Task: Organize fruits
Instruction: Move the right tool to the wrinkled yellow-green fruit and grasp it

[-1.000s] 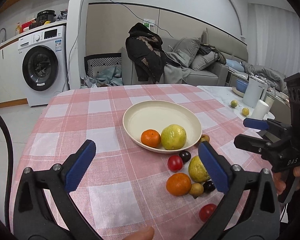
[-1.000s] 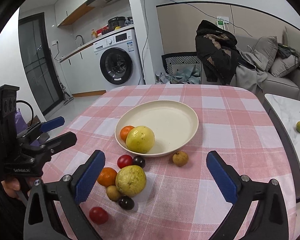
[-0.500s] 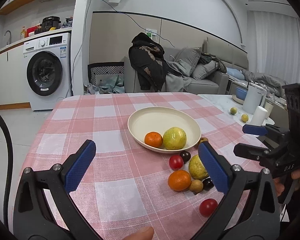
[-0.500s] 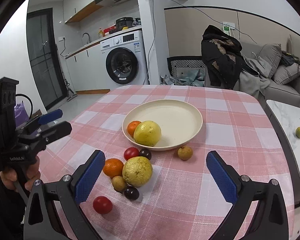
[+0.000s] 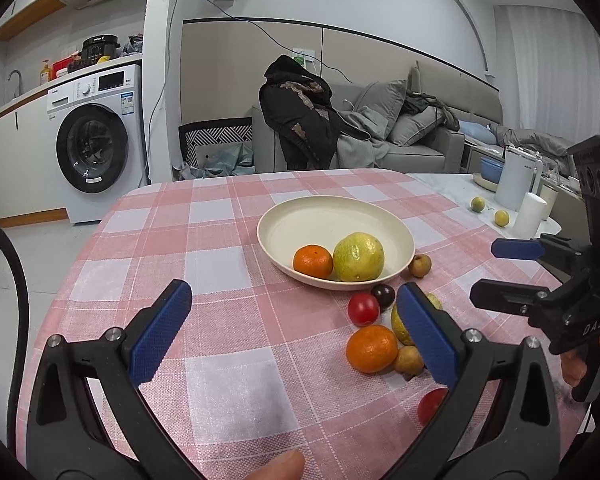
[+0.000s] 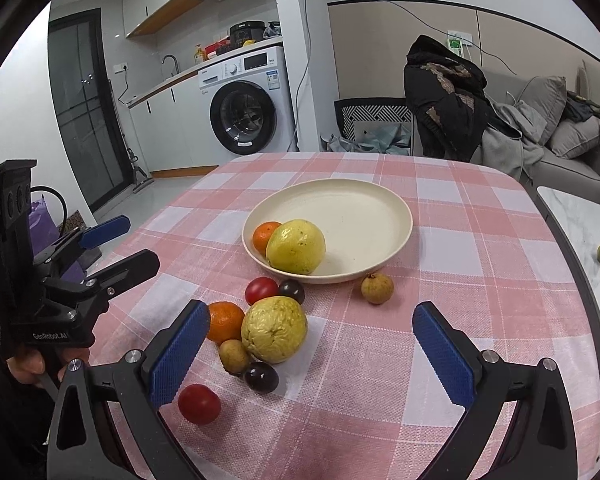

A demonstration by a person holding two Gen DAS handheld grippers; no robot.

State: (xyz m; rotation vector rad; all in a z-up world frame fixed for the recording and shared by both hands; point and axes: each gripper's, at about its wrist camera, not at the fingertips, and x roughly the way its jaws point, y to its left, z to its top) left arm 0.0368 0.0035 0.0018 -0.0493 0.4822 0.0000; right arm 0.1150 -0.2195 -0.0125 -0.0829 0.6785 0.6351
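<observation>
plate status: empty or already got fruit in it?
Partly filled. The plate holds an orange and a large yellow-green fruit; the other fruits lie on the tablecloth.

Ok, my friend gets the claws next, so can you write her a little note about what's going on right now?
Left claw: open, holding nothing, above the tablecloth.
Right claw: open, holding nothing, near the loose fruit.
In the plate: one orange and one big yellow-green fruit.
On the cloth, not yet in: another orange, a big yellow fruit, two red tomatoes, two dark round fruits, two small brown fruits.
Done: two fruits. Left: eight.
</observation>
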